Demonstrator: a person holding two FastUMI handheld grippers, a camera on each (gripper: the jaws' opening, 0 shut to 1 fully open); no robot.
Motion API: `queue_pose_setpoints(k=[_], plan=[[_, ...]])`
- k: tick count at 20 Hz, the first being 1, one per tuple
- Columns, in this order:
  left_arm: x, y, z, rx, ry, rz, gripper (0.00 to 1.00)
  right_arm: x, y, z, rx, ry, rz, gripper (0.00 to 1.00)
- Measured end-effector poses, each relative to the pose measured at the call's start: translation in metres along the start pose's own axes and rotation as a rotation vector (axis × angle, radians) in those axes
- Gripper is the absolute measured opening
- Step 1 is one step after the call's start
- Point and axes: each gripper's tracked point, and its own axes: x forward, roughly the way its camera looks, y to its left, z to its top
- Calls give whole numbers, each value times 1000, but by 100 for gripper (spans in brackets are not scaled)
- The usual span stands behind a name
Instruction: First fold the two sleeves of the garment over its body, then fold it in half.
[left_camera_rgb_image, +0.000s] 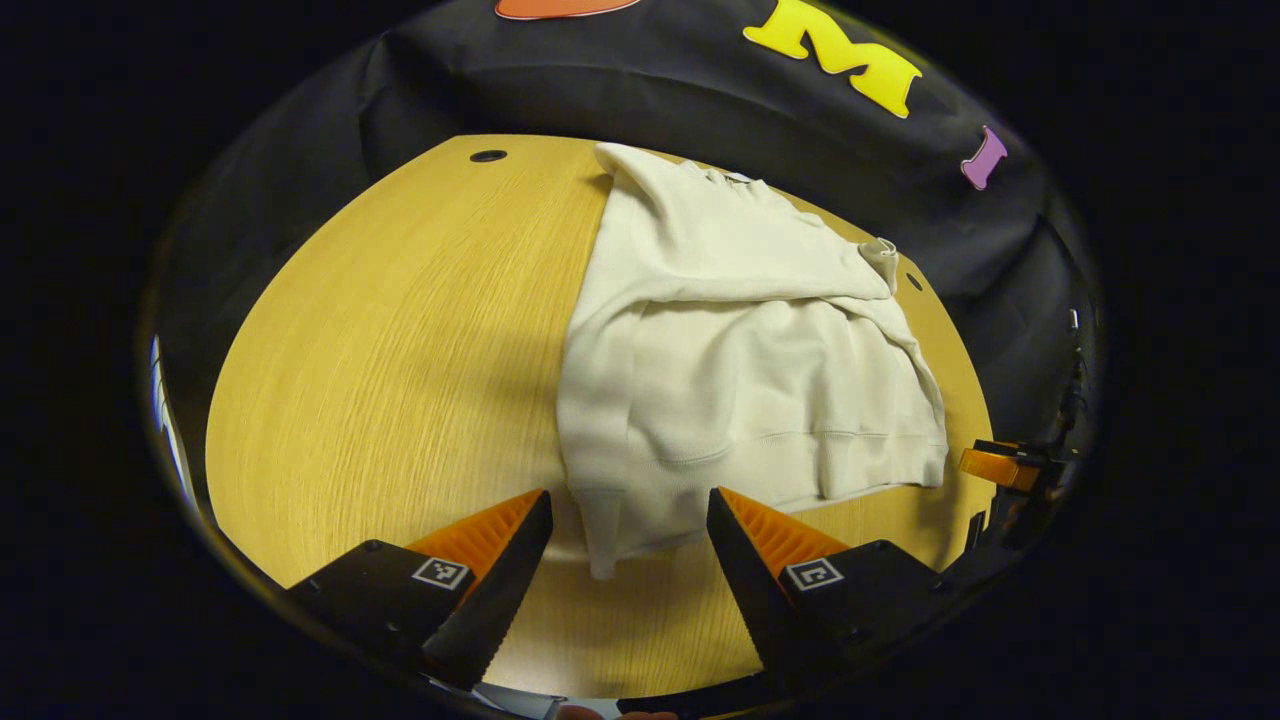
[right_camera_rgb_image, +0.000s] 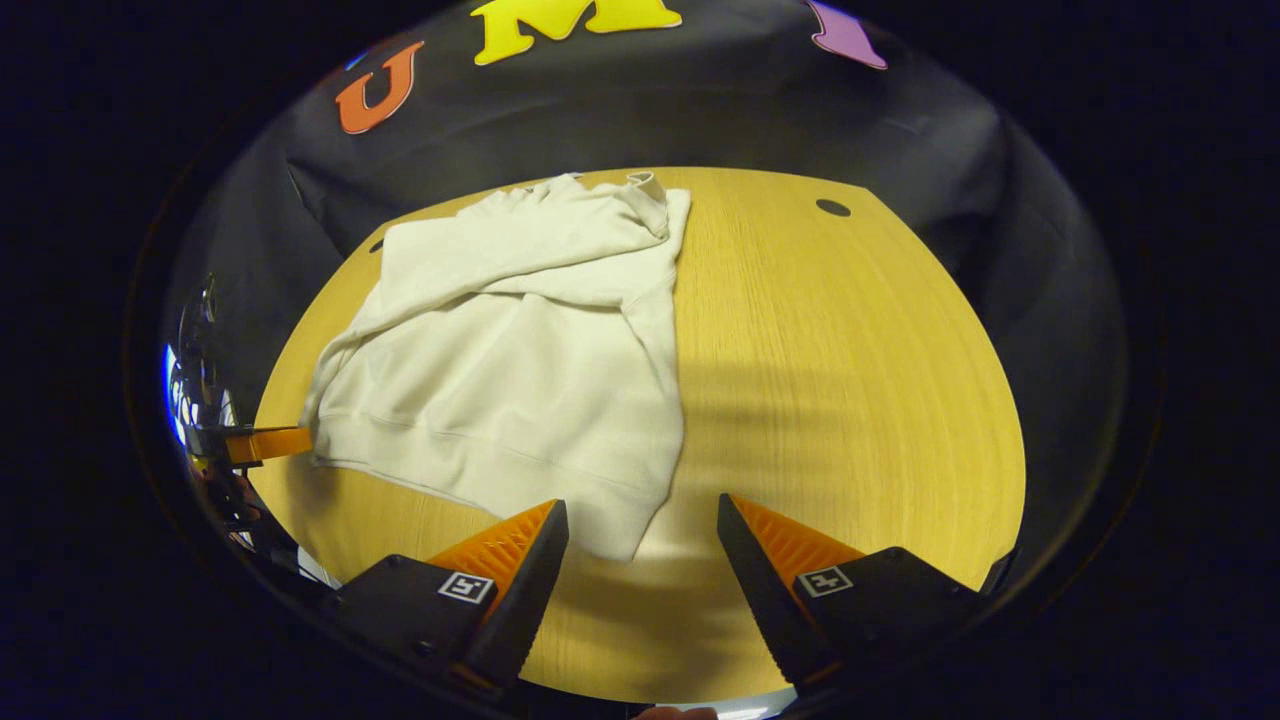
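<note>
Just short of the hem, we hold our left gripper and right gripper spread wide, one per near corner of the garment, sleeves already folded inward, on the table, presumably for the half-fold.

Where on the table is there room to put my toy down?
Bare table lies on both sides of the sweatshirt; in the right gripper view, the wide patch beside it. The near edge is crowded: both grippers hover open there.
</note>
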Motion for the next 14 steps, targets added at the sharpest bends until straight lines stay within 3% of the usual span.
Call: queue_pose_setpoints(k=[1,4,5,8,12,13,14], plan=[[2,0,0,-7,11,1,99,5,2,-2,-4,9,-4,90],[5,-1,-1,-14,24,1,100,17,10,-4,-9,29,-23,94],[6,-1,-2,-14,25,7,97,21,11,-8,-9,41,-31,90],[11,3,0,-21,39,69,89,25,16,-9,-20,50,-45,94],[12,16,-5,-45,45,176,61,26,17,-4,-8,37,-44,91],[12,14,-2,-57,39,174,46,29,17,0,-6,20,-36,82],[12,12,-1,-60,34,174,40,31,19,1,-6,14,-25,71]])
